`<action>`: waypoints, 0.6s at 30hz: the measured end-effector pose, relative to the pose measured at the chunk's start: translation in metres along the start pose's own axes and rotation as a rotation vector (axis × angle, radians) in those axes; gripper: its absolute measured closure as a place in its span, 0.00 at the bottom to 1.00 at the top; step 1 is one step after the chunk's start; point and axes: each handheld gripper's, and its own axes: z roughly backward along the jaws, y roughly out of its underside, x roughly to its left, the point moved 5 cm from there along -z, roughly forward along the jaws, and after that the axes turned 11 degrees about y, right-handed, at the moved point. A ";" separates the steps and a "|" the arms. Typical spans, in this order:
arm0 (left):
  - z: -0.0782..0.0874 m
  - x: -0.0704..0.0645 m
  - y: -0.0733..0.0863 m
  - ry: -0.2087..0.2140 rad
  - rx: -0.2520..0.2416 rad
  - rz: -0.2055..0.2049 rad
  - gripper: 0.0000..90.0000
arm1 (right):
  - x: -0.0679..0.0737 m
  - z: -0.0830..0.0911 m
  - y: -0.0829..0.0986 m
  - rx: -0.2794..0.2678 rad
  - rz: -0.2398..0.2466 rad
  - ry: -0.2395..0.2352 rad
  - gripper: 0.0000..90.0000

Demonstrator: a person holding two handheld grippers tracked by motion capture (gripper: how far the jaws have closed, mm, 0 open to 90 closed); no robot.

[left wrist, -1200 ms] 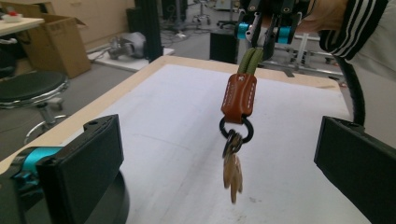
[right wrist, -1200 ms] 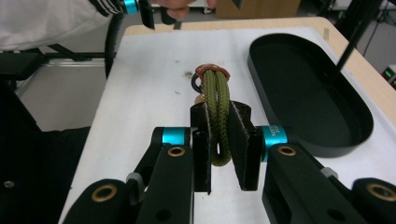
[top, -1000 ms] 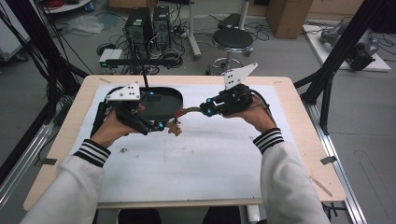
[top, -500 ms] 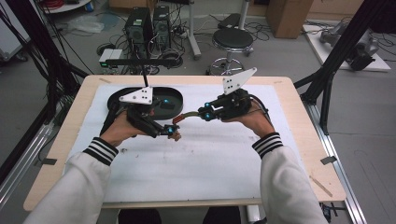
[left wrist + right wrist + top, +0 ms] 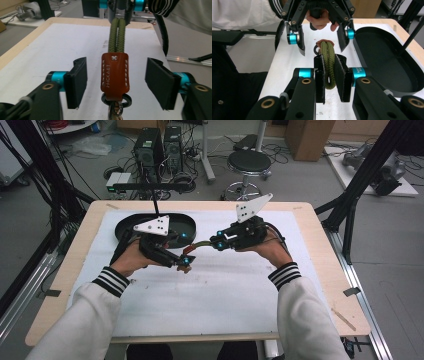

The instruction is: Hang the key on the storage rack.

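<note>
High view: overhead, facing forward and down across the table (image 5: 320,270). Both gripper views: low and close above that table, facing each other, sharing the green cord (image 5: 117,35) between them.

A lab: computer towers (image 5: 160,147), tangled floor cables (image 5: 197,175) and a black frame (image 5: 370,175) surround the table (image 5: 325,270).

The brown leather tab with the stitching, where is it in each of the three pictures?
High view: the leather tab is a small reddish patch at centre, at the left gripper tips.
Left gripper view: large and central, between that gripper's open jaws, metal ring below it.
Right gripper view: upper centre, mostly hidden behind the cord's far end.
Shared landmark: the green cord, clamped by the right gripper.
</note>
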 end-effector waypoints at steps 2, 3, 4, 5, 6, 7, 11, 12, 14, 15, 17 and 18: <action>-0.001 0.000 0.000 0.000 -0.001 0.003 0.44 | 0.000 0.000 0.000 -0.002 -0.001 0.000 0.89; -0.001 0.000 0.001 0.001 0.004 0.004 0.45 | 0.000 0.000 0.000 -0.002 0.001 -0.001 0.89; -0.001 0.000 0.001 -0.002 0.011 0.002 0.45 | 0.000 0.000 0.000 -0.002 0.001 -0.001 0.89; -0.001 0.000 0.001 -0.001 0.010 0.005 0.49 | 0.001 0.001 0.000 0.002 0.001 -0.004 0.89; -0.001 0.000 0.001 -0.001 0.009 0.007 0.49 | 0.001 0.001 0.000 0.002 0.001 -0.004 0.89; -0.001 0.000 0.001 -0.002 0.012 0.004 0.52 | 0.001 0.000 0.000 0.001 0.005 0.001 0.89; 0.001 0.000 -0.001 -0.003 0.010 0.002 0.62 | 0.002 0.000 -0.001 -0.002 0.011 -0.003 0.89; 0.002 0.000 -0.001 -0.002 0.007 0.005 0.65 | 0.002 0.000 -0.001 0.002 0.012 -0.005 0.89; 0.003 0.000 -0.002 0.002 0.004 0.004 0.69 | 0.002 0.000 -0.001 0.000 0.016 0.000 0.89; 0.003 -0.001 -0.002 0.002 0.007 0.004 0.72 | 0.002 -0.001 -0.001 0.000 0.015 -0.004 0.89; 0.002 0.000 -0.002 -0.003 0.013 0.009 0.75 | 0.003 -0.001 -0.001 0.002 0.018 -0.002 0.89; 0.002 0.000 -0.001 -0.010 0.027 -0.003 0.75 | 0.004 -0.001 -0.001 0.010 0.008 -0.004 0.89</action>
